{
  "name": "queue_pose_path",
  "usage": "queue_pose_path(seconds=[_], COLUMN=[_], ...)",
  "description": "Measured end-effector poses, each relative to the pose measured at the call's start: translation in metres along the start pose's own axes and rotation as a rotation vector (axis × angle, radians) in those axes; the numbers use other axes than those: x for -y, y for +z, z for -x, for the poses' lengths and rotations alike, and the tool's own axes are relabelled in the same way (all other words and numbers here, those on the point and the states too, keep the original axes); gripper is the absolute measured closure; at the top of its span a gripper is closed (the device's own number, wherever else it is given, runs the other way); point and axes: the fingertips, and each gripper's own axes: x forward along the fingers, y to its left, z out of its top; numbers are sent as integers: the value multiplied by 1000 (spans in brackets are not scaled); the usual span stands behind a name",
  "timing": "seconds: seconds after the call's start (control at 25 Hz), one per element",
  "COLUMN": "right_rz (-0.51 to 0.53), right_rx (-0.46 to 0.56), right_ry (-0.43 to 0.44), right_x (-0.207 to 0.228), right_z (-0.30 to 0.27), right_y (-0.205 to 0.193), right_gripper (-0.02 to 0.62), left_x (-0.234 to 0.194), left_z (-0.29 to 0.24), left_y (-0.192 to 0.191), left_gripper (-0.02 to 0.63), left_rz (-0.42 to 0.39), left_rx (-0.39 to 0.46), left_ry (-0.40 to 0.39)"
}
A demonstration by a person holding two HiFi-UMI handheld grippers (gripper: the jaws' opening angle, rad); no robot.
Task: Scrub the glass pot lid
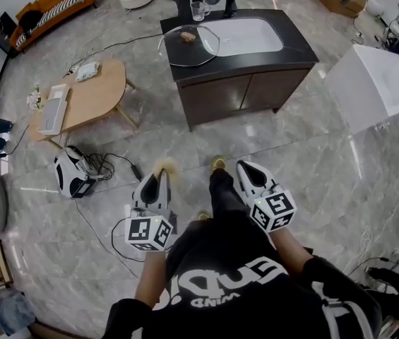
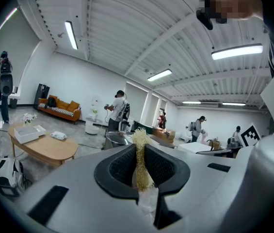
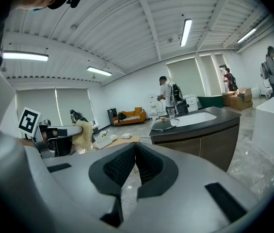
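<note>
Head view, item 1: black shirt (image 1: 255,288) on the person, carrying large white lettering that is showing upside down and is too distorted to read with certainty.

Item 2: marker cube (image 1: 149,232) on the left tool and a second cube (image 1: 275,211) on the right tool, each showing square black-and-white code patterns, not letters.

Item 3: left tongs (image 1: 162,177), clenching a straw-coloured fibrous scrubber (image 2: 139,161); a tuft is sticking out past the tips.

Item 4: right tongs (image 1: 247,168), pressing shut on themselves with nothing between the pads, as the right gripper view is showing (image 3: 134,154).

Item 5: both forearms are reaching forward side by side, the two tools pointing nearly level, dipping slightly toward the floor (image 1: 305,154), aimed at the dark worktop (image 1: 298,44).

Item 6: glass pot lid (image 1: 188,44) is lying flat at the left end of that worktop, just beside the white sink basin (image 1: 248,35) and near a drinking glass (image 1: 198,9). Lid and tongs are standing well apart.
</note>
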Motion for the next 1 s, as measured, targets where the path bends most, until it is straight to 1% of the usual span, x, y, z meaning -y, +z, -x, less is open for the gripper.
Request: queue_pose_path(seconds=[0.24,0.52,0.72,1.0], right_rz=[0,9,10,10], right_rx=[9,0,4,4], right_ry=[21,13,3,28], right_x=[12,41,68,92], right_z=[-31,-70,-102,-150], right_y=[11,23,46,80], right_gripper=[583,583,583,583], left_x=[-13,-28,-38,-52], left_z=[-32,-81,-121,-174], left_y=[5,9,24,54], left_gripper=[554,554,554,554], left_rz=[7,15,14,13], left_rx=[9,5,-1,3], left_ry=[-4,-17,-30,-28])
